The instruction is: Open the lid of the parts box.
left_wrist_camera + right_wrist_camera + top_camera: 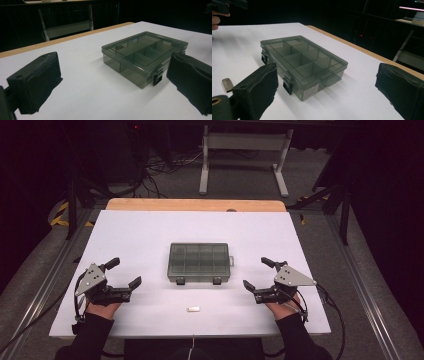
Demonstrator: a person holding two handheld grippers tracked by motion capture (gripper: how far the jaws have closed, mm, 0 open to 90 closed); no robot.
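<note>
A smoky clear compartment box lies shut in the middle of the white table, with two black latches on its near side. A small pale piece lies in front of it, near the table's front edge. My left gripper rests on the table left of the box, open, with nothing between its jaws. My right gripper rests to the right of the box, also open and empty. In the left gripper view the box sits beyond the gripper. In the right gripper view the box and the small piece lie ahead of the gripper.
A wooden strip runs along the table's far edge. Beyond it stand a white frame and cables on the floor. Bare white surface surrounds the box on every side. The other hand shows at the top left of the right gripper view.
</note>
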